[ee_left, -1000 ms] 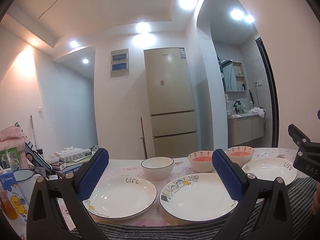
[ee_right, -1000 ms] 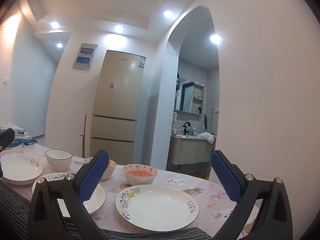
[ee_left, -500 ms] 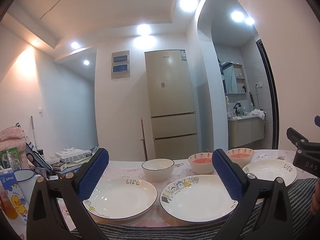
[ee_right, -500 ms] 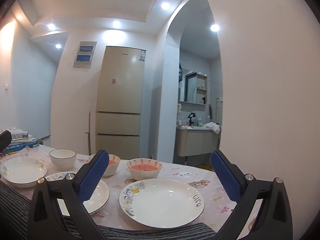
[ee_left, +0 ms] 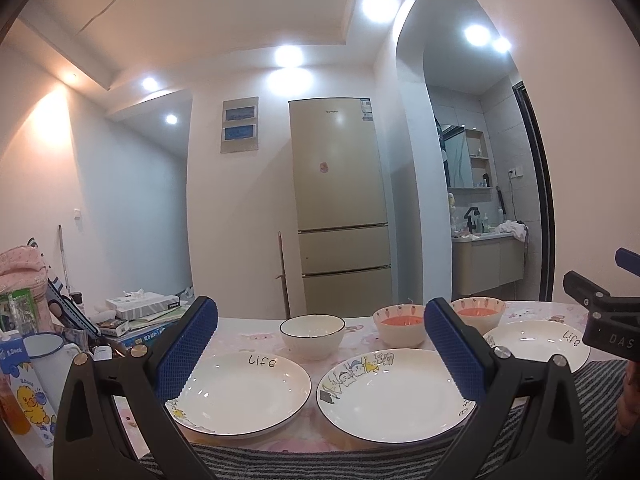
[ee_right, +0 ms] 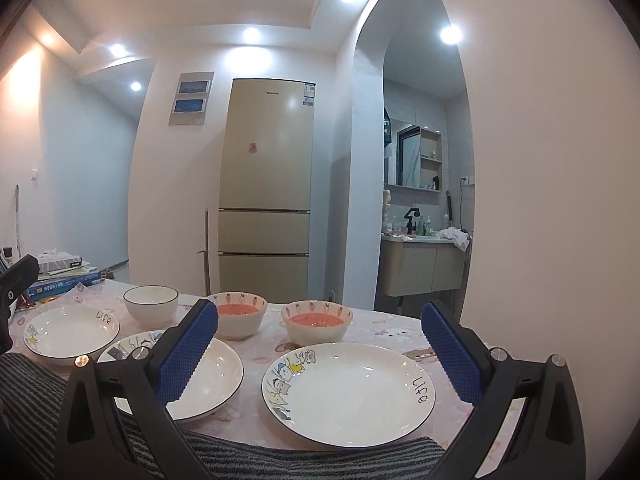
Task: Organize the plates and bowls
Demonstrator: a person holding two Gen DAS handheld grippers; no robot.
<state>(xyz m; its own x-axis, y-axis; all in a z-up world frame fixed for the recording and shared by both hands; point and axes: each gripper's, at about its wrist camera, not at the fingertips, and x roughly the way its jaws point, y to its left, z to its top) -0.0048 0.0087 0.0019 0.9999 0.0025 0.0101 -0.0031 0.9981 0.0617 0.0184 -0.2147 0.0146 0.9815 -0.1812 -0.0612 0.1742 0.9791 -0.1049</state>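
A: Plates and bowls all sit on the pink cartoon-print tablecloth (ee_right: pixel 380 330). Take the middle white round ceramic plate with cartoon ducks on its rim (ee_left: pixel 394 394) as the landmark. What is nearest the cameras?

B: Nearer than that plate, a grey-and-black striped cloth (ee_left: pixel 360 464) runs along the table's near edge. The left gripper (ee_left: pixel 320 354) hangs above it, blue ribbed pads wide apart, holding nothing. The right gripper (ee_right: pixel 320 350) is likewise spread and empty.

A: And beside the landmark?

B: To its left, just beside it without touching, lies a white plate lettered "Life" with a thin dark rim (ee_left: pixel 244 390). To its right, near but apart, lies a second duck-printed white plate marked "Life" (ee_right: pixel 348 394).

A: Behind it?

B: Three bowls in a row. Behind and left stands a white ceramic bowl with a dark rim line (ee_left: pixel 312 336), empty as far as can be seen. Directly behind is a carrot-patterned bowl with an orange-pink inside (ee_left: pixel 400 325); behind and right, its twin (ee_right: pixel 316 322).

A: Farther off?

B: Far left of the landmark, a stack of books and a tissue box (ee_left: pixel 140 308). Beyond the table stands a tall beige refrigerator (ee_left: pixel 340 204).
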